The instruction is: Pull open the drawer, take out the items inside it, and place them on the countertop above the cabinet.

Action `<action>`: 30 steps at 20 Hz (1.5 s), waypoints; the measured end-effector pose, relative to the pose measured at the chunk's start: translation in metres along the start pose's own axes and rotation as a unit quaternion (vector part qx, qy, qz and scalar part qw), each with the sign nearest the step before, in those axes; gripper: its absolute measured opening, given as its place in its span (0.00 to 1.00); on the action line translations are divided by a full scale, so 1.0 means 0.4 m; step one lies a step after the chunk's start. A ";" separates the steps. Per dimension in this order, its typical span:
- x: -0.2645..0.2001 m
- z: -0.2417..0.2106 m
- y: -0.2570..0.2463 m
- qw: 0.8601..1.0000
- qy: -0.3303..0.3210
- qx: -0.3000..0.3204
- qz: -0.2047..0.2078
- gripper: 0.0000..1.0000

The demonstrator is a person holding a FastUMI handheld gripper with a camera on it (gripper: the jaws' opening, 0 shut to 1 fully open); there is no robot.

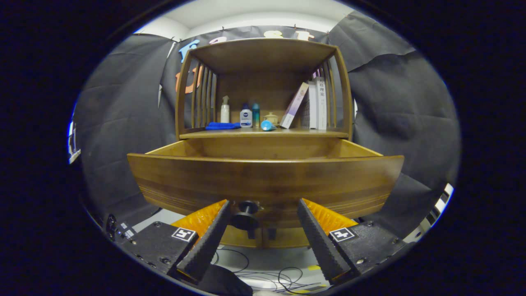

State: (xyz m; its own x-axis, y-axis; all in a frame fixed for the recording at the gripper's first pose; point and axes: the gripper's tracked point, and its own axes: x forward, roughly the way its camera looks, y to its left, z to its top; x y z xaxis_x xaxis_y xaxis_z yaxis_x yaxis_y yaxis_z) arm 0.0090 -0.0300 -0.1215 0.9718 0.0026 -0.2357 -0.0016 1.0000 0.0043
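Note:
The wooden drawer (265,176) stands pulled out toward me, its front panel just ahead of my fingers. Its dark round knob (246,211) sits low on the front, between the fingers and close to the left one. My gripper (265,202) is open, and neither finger presses on the knob. The drawer's inside is hidden behind its front panel. Above the drawer is the cabinet's countertop (312,132), with a blue cloth (222,126), a spray bottle (224,110), a lotion bottle (246,118), a teal bottle (256,114), a blue tube (268,126) and a small pot (271,118).
Several books (314,105) lean at the countertop's right end, under the cabinet's upper shelf (263,51) with slatted sides. Black cloth hangs all around. Loose cables (283,277) lie on the pale floor below the drawer.

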 end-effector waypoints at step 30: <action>0.209 0.083 0.010 0.999 0.013 -0.003 -0.032 0.99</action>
State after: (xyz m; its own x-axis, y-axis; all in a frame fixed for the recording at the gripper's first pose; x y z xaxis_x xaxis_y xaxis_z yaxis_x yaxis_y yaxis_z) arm 0.0982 -0.0260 -0.1091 0.9634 -0.0611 -0.2611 0.0586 0.9981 -0.0176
